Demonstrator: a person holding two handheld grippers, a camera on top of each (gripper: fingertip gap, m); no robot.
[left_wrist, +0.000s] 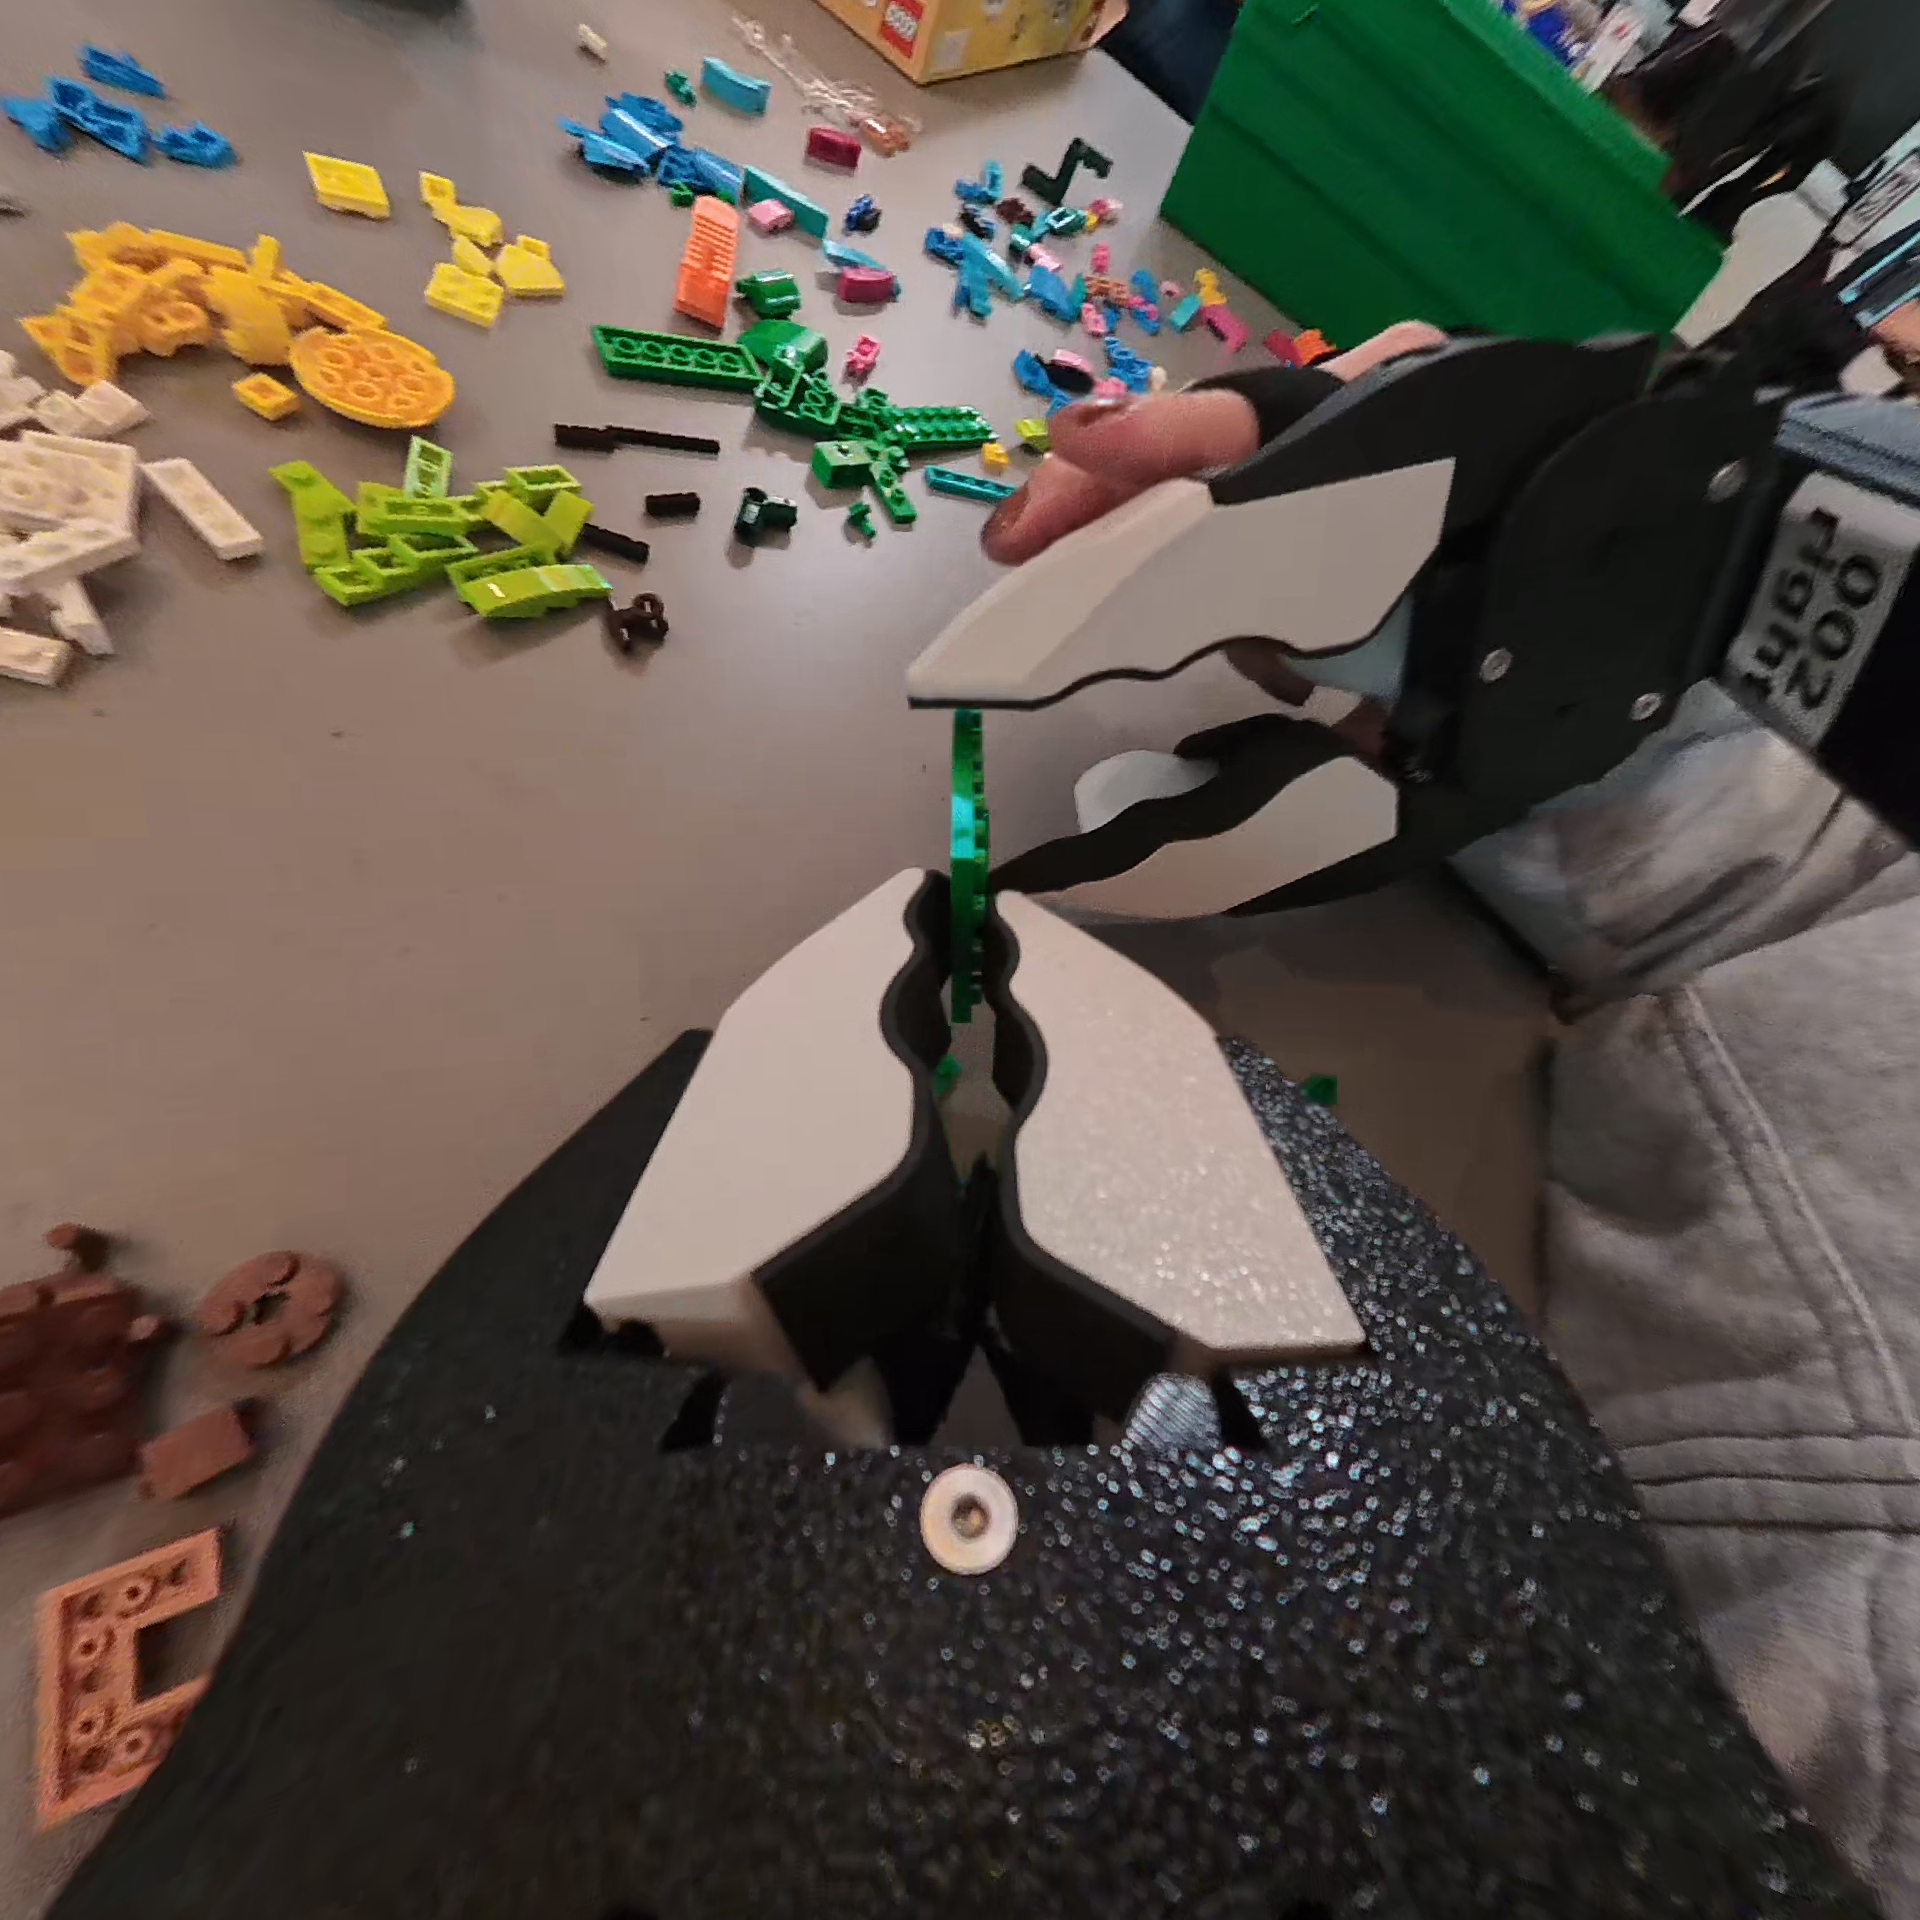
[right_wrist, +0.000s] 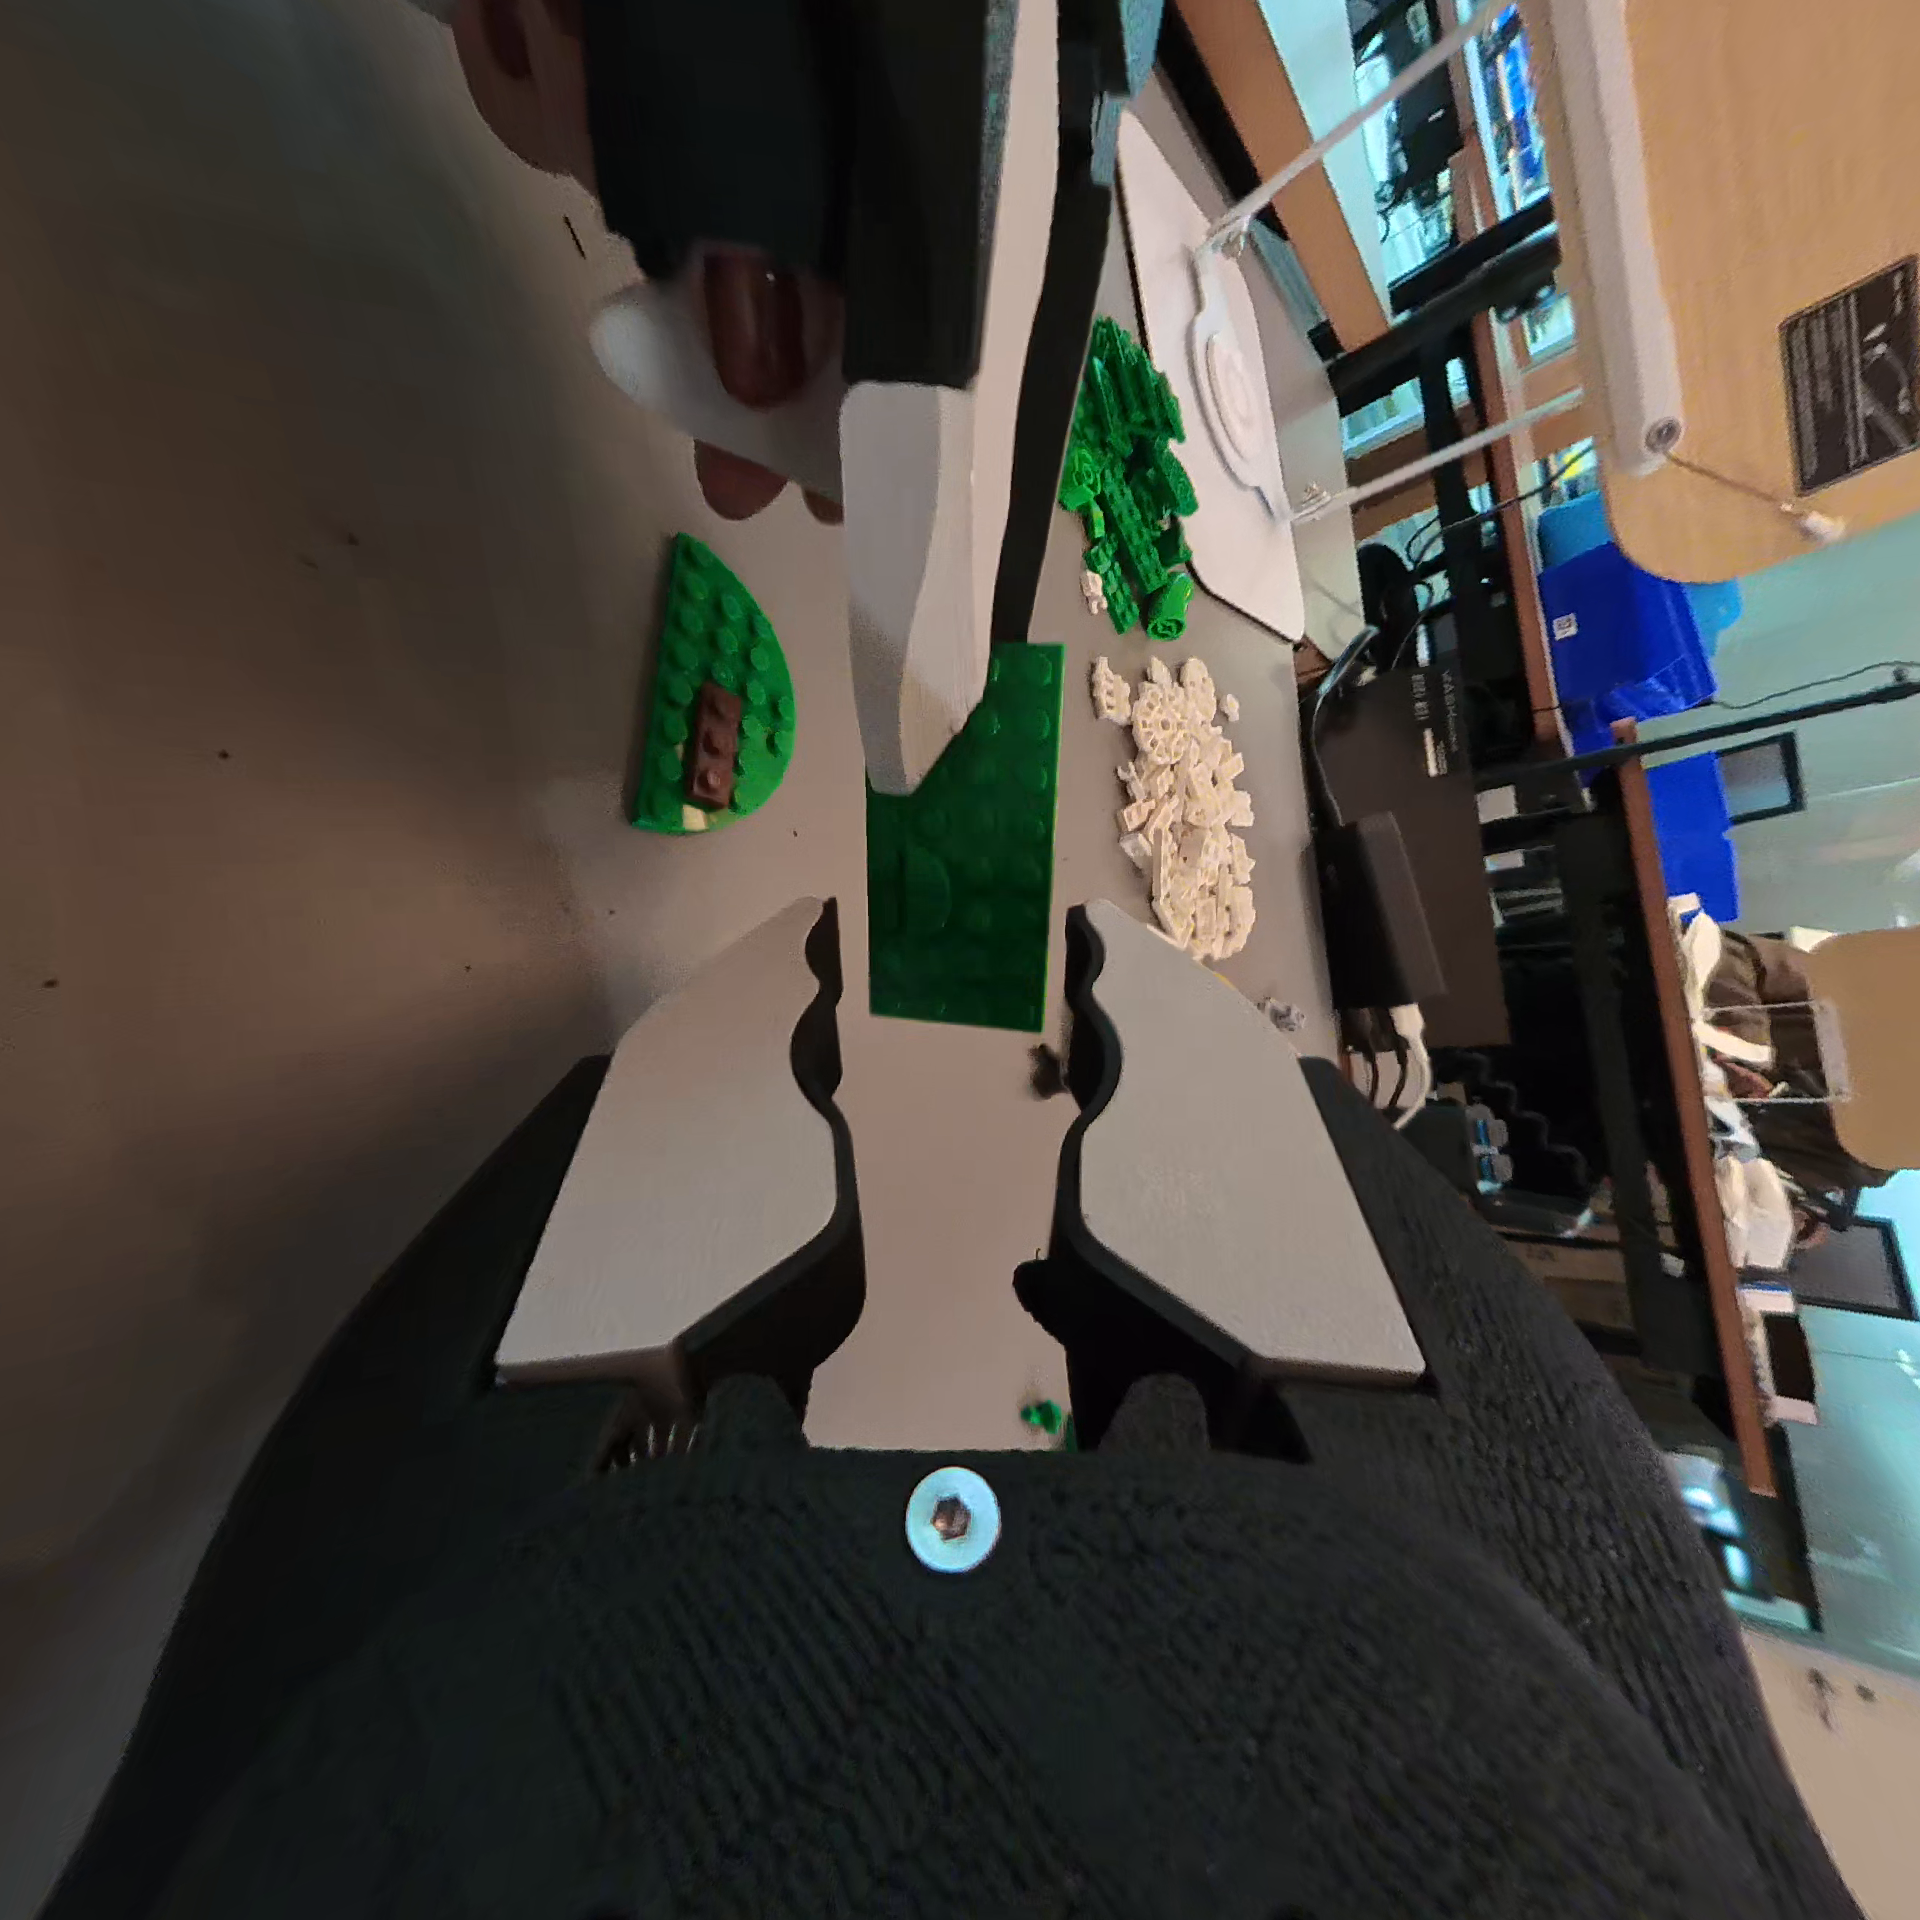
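Grey table (left_wrist: 416, 883) strewn with sorted bricks; our left gripper (left_wrist: 968, 914) clamps green plate (left_wrist: 968, 810) frame centre; right gripper (right_wrist: 951, 935) released, straddling plate

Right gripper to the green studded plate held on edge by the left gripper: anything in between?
Nothing visible. The right gripper is open with its fingertips either side of the flat green studded plastic plate, gaps on both sides; the left gripper clamps the plate's other end.

A plate (left_wrist: 968, 831) stands on edge between the left gripper's (left_wrist: 961, 914) fingers (left_wrist: 831, 1039), above the surface (left_wrist: 520, 831). The right gripper (left_wrist: 987, 790) reaches in from the right, its fingers either side of the plate. Brick piles (left_wrist: 416, 520) lie behind.
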